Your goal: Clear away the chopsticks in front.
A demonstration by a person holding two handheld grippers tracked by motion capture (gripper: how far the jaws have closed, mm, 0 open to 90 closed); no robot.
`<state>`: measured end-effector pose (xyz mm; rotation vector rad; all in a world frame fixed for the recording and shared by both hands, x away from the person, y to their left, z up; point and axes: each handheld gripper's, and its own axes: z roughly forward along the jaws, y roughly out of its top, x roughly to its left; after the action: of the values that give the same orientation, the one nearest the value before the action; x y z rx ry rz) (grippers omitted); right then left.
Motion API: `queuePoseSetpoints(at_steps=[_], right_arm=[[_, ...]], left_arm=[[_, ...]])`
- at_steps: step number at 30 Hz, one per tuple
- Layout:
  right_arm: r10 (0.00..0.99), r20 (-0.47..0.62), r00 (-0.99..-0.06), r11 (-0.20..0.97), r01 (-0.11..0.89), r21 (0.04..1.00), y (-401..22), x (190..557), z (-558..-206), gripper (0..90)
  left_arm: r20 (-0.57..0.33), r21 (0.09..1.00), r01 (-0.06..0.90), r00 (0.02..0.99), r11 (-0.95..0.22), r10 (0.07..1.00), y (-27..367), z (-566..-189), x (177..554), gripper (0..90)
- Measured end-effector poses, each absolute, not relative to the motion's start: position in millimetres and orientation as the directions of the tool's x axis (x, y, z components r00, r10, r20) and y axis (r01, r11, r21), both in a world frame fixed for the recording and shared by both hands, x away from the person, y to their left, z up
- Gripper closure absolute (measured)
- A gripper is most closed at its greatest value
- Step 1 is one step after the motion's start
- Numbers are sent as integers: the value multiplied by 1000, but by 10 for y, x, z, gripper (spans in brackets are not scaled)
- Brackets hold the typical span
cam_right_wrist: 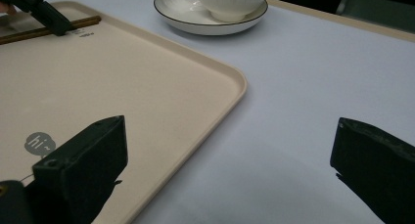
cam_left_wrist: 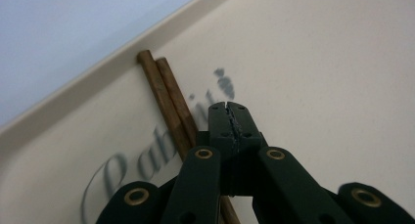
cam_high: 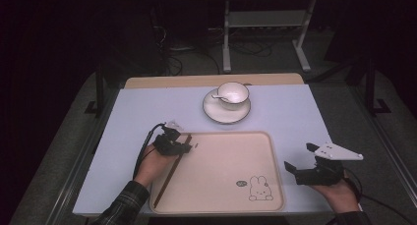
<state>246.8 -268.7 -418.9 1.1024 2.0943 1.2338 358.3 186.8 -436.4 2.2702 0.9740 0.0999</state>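
**Left gripper closed beside the chopsticks on the tray**

The left gripper (cam_left_wrist: pixel 230 117) hovers over the tray's (cam_high: pixel 231 195) near-left region with its jaws pressed together and nothing between them. A pair of brown chopsticks (cam_left_wrist: pixel 164 97) lies just to the left of the closed tips, side by side along the tray's left rim, passing under the gripper's body. Printed lettering on the tray surface lies directly beneath the tips. The right gripper (cam_high: pixel 301 162) rests off the tray's right edge, jaws spread wide over the pale blue table (cam_high: pixel 295 112), holding nothing. Beyond the left gripper, past the tray's far edge, a white cup (cam_high: pixel 232 93) stands on a saucer (cam_high: pixel 226 113).
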Motion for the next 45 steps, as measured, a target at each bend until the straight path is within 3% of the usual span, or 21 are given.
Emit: queuePoseSetpoints(at_steps=[13,28,31,34,45], right_arm=[[822,2,-570,277,402,873,-2676,2468,-4187,0],[822,2,-570,277,402,873,-2675,2470,-4190,0],[821,3,-571,277,403,872,-2672,2471,-4193,0],[819,1,-573,281,403,871,-2665,2472,-4193,0],[812,-1,-583,288,399,870,-2643,2467,-4196,0]], left_arm=[[-187,593,645,692,-482,697,2181,-4357,3404,893],[-175,612,628,700,-481,692,2193,-4308,3359,861],[-167,641,607,708,-470,686,2211,-4246,3325,788],[-166,676,584,715,-449,679,2255,-4191,3277,635],[-109,788,491,704,-371,702,2592,-4043,2966,305]])
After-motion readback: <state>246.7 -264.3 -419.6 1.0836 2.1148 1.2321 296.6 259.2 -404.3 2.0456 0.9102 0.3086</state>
